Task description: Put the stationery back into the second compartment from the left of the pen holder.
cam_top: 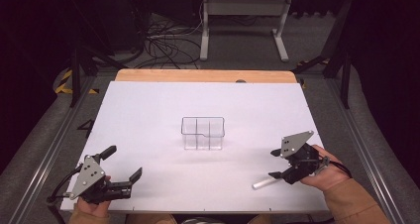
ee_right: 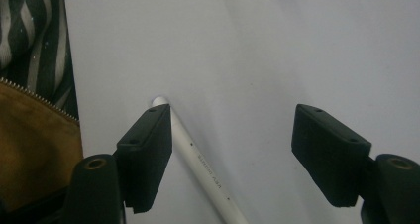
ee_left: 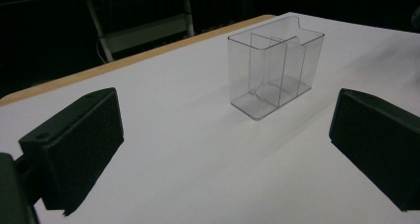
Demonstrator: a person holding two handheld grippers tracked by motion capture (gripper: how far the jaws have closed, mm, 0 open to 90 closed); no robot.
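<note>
1. A clear plastic organiser box with three compartments (cam_top: 203, 133) stands upright and empty mid-way across the white table (cam_top: 148, 110).
2. A slim white marker pen (ee_right: 198, 159) lies flat near the table's front edge, well apart from the box.
3. The right gripper (cam_top: 278, 163) hovers over the pen, jaws spread wide; one jaw sits just beside the barrel, nothing gripped.
4. The left gripper (cam_top: 121, 162) rests at the front left, jaws wide apart and empty, facing the box.
5. Likely step: picking up the pen. Next, the right jaws must straddle the barrel and close, probably before carrying it to a compartment.

White pen (cam_top: 265, 184) flat on table, clear divided organizer (cam_top: 203, 133) upright mid-table.
</note>
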